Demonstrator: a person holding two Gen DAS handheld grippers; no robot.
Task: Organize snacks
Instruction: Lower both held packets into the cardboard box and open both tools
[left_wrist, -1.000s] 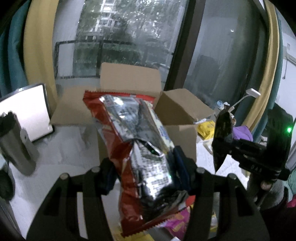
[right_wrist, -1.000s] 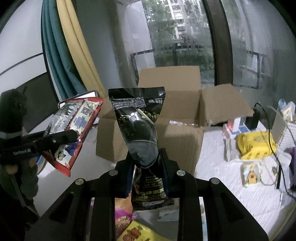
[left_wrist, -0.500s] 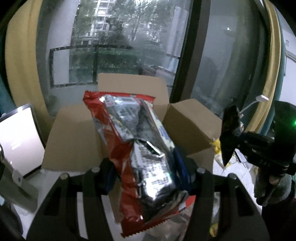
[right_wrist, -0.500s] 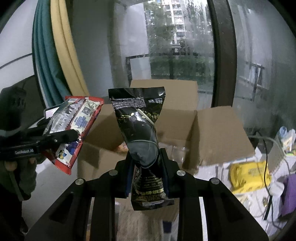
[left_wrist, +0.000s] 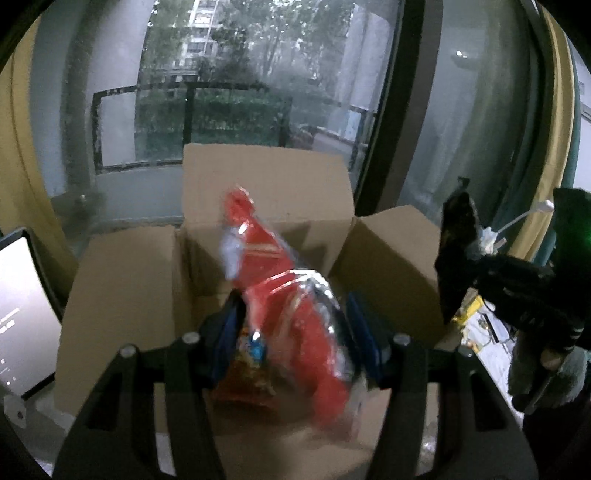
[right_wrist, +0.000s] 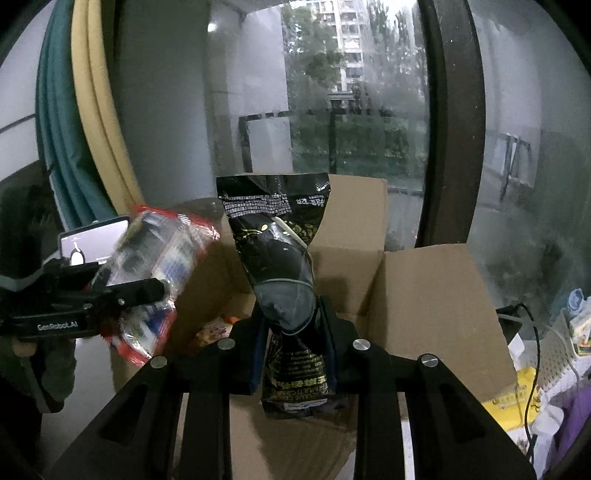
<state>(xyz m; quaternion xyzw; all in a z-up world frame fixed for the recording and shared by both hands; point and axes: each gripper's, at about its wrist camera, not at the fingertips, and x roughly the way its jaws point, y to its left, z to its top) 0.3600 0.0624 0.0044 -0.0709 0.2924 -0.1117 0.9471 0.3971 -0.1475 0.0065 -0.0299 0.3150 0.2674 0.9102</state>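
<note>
Cardboard box (right_wrist: 424, 295) holds orange packets (right_wrist: 212, 328); both tongs hover above it.

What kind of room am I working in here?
Probably a home living space by a balcony: big glass doors facing apartment blocks, yellow and teal curtains, and an open cardboard box on a cluttered white surface.

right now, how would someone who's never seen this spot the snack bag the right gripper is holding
Find the open cardboard box in front of the big window. Just before it, the right gripper pinches a tall black snack pouch upright by its lower half. It is the only black bag, with small white print across its top; the other held bag, in the left gripper, is red and silver.
</note>
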